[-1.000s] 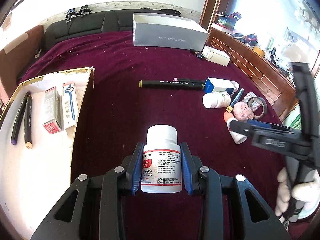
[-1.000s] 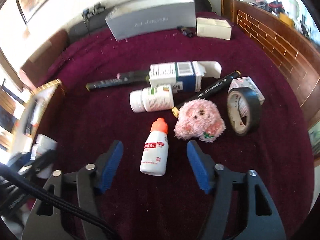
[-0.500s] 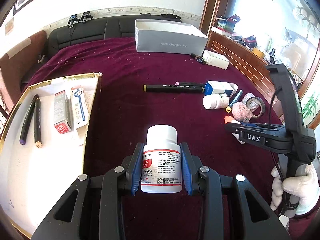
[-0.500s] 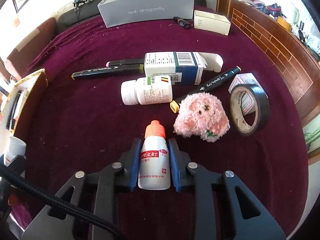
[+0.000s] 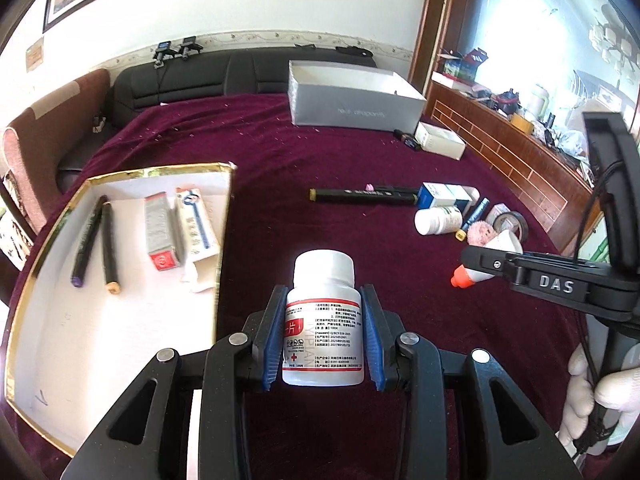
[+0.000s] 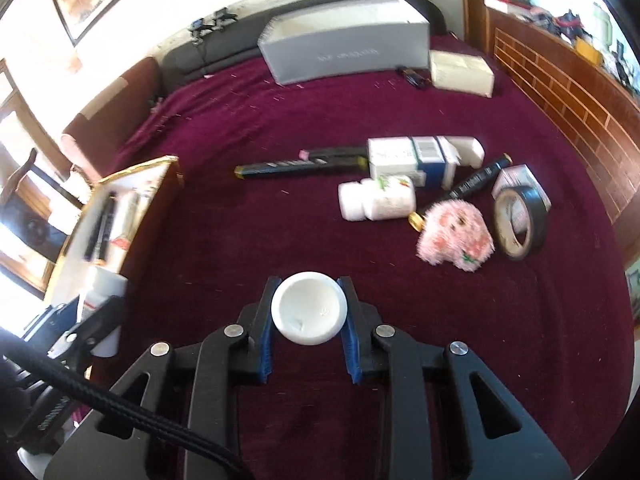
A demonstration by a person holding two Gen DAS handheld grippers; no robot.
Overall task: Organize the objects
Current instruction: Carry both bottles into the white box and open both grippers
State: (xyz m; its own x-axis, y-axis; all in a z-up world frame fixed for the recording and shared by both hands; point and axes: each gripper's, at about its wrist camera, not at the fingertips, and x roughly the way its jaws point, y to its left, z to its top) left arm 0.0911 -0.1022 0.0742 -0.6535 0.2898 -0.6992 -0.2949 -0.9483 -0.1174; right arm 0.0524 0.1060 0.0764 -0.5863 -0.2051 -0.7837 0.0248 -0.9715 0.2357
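Left wrist view: the left claw (image 5: 324,334) is clamping a white plastic pill bottle with a red-banded printed label (image 5: 323,322), blue ribbed pads pressing on both sides of the smooth cylindrical body while the bottle is standing upright between them. At 9 o'clock a shallow white cardboard tray with a gold foil rim (image 5: 182,168) is lying on the maroon velvet-like cloth (image 5: 260,152); it is holding two dark marker pens (image 5: 96,244) and two small printed cartons (image 5: 176,228). At 3 o'clock the right claw (image 5: 474,264) is clamping a small white squeeze bottle with an orange cap (image 5: 464,278), cap pointing toward 9 o'clock, clear of the cloth.

Right wrist view: the squeeze bottle is appearing base-on as a white glossy disc between the pads, held off the cloth. At 1 to 2 o'clock loose items are lying close together: a lying white pill bottle with a green label (image 6: 376,200), a pink fluffy plush toy (image 6: 454,238), a roll of black tape (image 6: 520,220), a long black marker (image 6: 300,164) and a blue-and-white carton (image 6: 412,158). A grey open cardboard box (image 6: 344,48) is standing at 12 o'clock.

Procedure, as judged: both bottles are probably heading for the tray. Keep each grip firm, since smooth plastic can slip on narrow pads. Clear the gold rim before lowering, avoid the items already inside, and part the pads only once each bottle is resting on the tray floor.
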